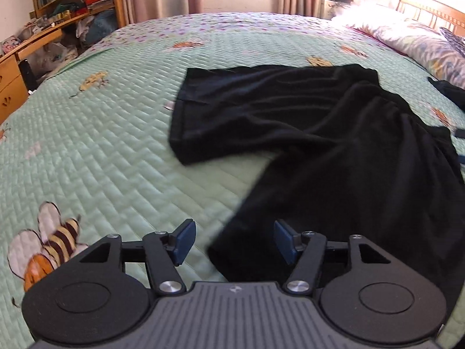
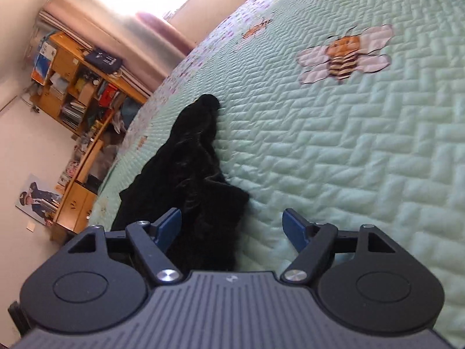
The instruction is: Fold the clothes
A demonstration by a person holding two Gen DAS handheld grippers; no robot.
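Note:
A black garment (image 1: 305, 133) lies spread and wrinkled on the green quilted bedspread (image 1: 101, 145), one part reaching toward the camera. My left gripper (image 1: 234, 241) hovers over that near part with its blue pads apart and pressing on nothing. In the right wrist view the same black garment (image 2: 191, 168) runs as a bunched strip away from the camera. My right gripper (image 2: 232, 229) stands open over its near end; cloth lies between the fingers, untouched by the pads.
The bedspread (image 2: 363, 160) carries bee pictures (image 2: 345, 55). A pillow (image 1: 418, 43) and a wooden headboard (image 1: 430, 11) stand at the far right. A wooden desk and shelves (image 1: 58, 8) full of books line the left wall. Another dark item (image 1: 450, 91) lies at the right edge.

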